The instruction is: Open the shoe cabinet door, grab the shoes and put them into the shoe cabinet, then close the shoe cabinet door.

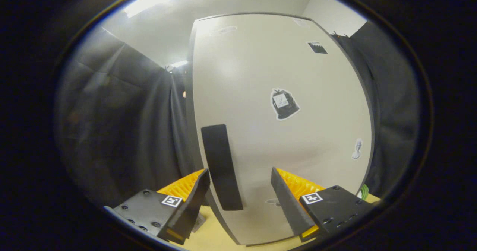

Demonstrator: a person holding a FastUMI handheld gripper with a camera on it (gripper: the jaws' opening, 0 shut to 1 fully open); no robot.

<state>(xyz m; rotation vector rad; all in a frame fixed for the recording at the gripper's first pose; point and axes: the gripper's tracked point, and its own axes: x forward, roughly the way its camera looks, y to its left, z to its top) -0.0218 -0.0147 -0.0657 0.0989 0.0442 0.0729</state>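
Note:
The shoe cabinet door point(283, 72) is a pale, glossy panel standing close in front of me, shut as far as I can see. A black vertical handle point(221, 167) sits near the door's left edge. My gripper point(238, 186) is open, its fingers spread to either side of the handle's lower part, and the handle stands between and just ahead of the fingertips point(201, 180). Neither finger presses on it. Stickers point(284, 104) are stuck on the door's face.
Black cloth walls point(119, 124) hang to the left and right of the cabinet. A yellowish floor point(212, 232) lies under the cabinet. A bit of green cord point(364, 191) shows at the cabinet's lower right corner.

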